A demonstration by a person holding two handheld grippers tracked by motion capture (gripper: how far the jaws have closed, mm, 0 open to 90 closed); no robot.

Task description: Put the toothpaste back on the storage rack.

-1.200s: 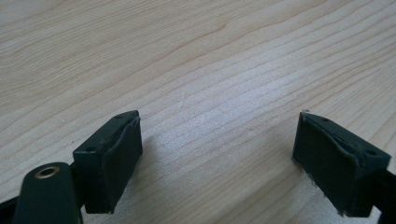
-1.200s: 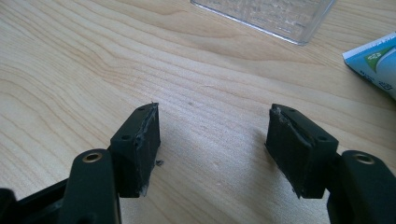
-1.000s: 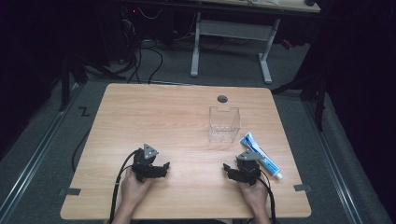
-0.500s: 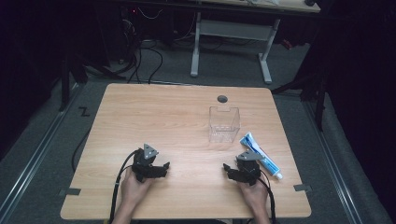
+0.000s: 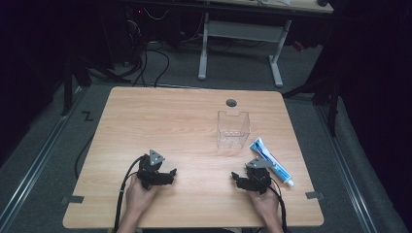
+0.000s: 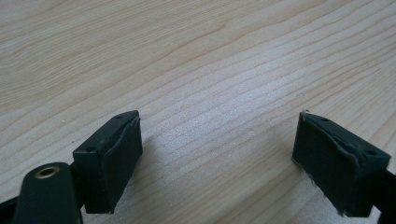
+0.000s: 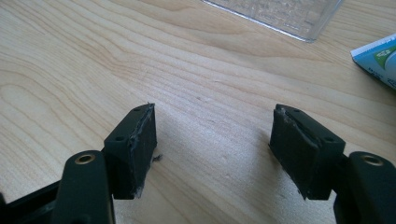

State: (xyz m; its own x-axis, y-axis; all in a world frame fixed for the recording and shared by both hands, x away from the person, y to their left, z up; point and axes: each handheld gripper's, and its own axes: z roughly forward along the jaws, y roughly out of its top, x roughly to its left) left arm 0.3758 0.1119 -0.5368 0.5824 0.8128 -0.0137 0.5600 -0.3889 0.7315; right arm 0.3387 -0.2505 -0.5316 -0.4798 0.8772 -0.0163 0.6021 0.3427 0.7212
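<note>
Both of the person's hands rest on the near part of the wooden table [image 5: 160, 121], each wrapped around a black gripper. The left gripper [image 5: 163, 175] sits low on the wood toward the left half of the near edge, and in the left gripper view its jaws stand wide apart with nothing but bare grain between the pads [image 6: 119, 158]. The right gripper [image 5: 243, 179] sits toward the right, and its jaws are also spread wide, empty, with the pads [image 7: 140, 149] down close to the tabletop.

The nearest thing to the right gripper is a toothpaste tube [image 5: 269, 160], white and blue, lying flat and slanted just beside that gripper on its outer side, with its cap end pointing to the table's right edge. In the right gripper view one corner of the tube [image 7: 380, 60] pokes in from the right, apart from the jaws. A clear plastic box [image 5: 233, 128] stands upright a little farther back, near the tube's flat end but not touching it as far as I can tell; its bottom edge [image 7: 280, 14] crosses the top of the right gripper view.

Between the two grippers the wood is open, and the whole left and far stretch of the table lies free up to a small round hole [image 5: 231, 102] near the far edge. The tube lies close to the right edge, with only a narrow strip of table beyond it.
</note>
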